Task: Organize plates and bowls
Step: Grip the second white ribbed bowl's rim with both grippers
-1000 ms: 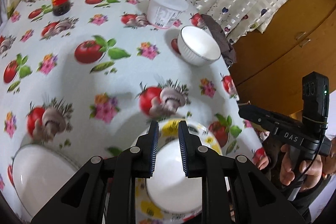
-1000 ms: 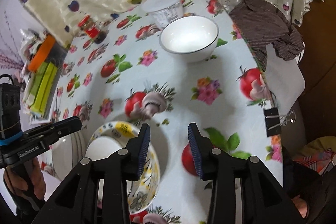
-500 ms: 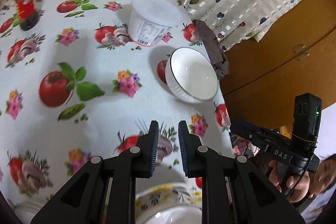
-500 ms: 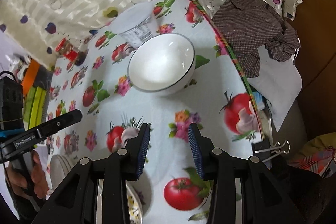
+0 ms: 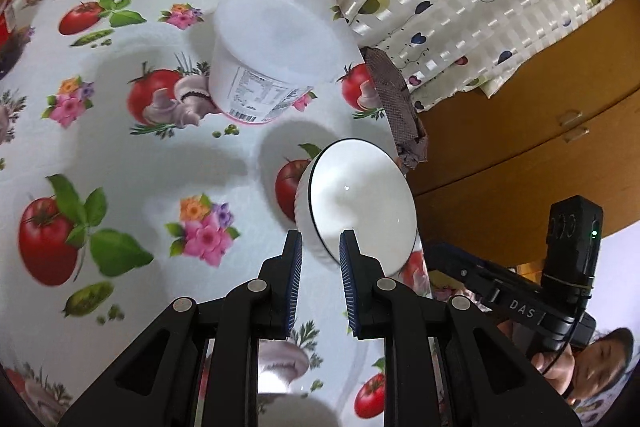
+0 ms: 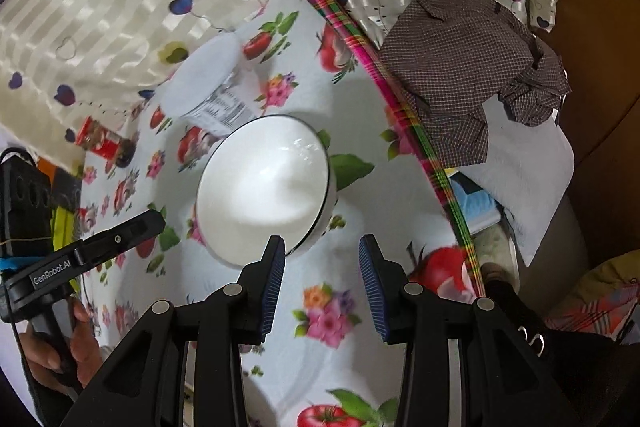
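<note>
A white bowl (image 5: pixel 360 203) with a thin dark rim stands upright on the fruit-print tablecloth (image 5: pixel 120 187), near the table's right edge. My left gripper (image 5: pixel 320 243) points down at the bowl's near left side, with only a narrow gap between its pads and nothing in it. In the right wrist view its tip (image 6: pixel 156 219) hangs left of the bowl (image 6: pixel 260 187), not touching it. My right gripper (image 6: pixel 321 247) is open and empty just short of the bowl's near rim. Its black body (image 5: pixel 500 291) shows at the right, held by a hand.
A white plastic tub (image 5: pixel 272 67) stands behind the bowl, with a red-lidded jar (image 6: pixel 104 143) further back. A brown checked cloth (image 6: pixel 472 75) and white paper (image 6: pixel 528 179) lie past the table's striped edge (image 6: pixel 400 99). A wooden cabinet (image 5: pixel 520 147) is on the right and a curtain behind.
Both grippers have moved away from the floral plate and its bowl, across the table to the lone white bowl, which now sits close to their fingertips. The jaw gaps look unchanged.
</note>
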Tool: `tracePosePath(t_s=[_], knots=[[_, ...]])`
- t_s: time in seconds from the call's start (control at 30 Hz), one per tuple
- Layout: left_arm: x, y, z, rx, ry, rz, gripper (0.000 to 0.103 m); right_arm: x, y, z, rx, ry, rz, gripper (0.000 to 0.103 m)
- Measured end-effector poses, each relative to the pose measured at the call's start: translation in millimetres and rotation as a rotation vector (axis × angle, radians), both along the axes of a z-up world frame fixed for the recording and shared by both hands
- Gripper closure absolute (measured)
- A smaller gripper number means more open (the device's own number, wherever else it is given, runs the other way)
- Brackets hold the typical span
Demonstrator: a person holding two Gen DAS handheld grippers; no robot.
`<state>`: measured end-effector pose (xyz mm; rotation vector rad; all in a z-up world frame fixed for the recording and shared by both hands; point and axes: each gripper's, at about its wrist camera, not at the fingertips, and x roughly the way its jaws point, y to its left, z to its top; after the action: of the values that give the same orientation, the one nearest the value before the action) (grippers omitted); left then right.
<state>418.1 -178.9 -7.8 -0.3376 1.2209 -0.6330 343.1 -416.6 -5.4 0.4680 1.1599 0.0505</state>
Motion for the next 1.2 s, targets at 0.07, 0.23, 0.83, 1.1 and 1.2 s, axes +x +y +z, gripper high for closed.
tracePosePath(t_s=[0.07, 0.23, 0.83, 1.1, 1.2], knots=[[5, -2, -4, -0.001, 0.004, 0.004, 0.083, 5, -3, -5, 0.012, 0.005, -0.009, 0.065], [12, -13, -17, 0.008, 0.03, -0.01, 0.083, 18, -5, -17, 0.018, 0.017, -0.003, 0.065], [14, -35, -32, 0.083, 0.043, -0.023, 0.083, 37, 3, -31, 0.018, 0.03, 0.018, 0.087], [9, -41, -28, 0.108, 0.028, -0.042, 0.083, 34, 5, -28, 0.0, 0.045, 0.029, 0.088], [4, -38, -22, 0.109, 0.022, -0.041, 0.083, 30, 7, -23, -0.006, 0.045, 0.035, 0.088]])
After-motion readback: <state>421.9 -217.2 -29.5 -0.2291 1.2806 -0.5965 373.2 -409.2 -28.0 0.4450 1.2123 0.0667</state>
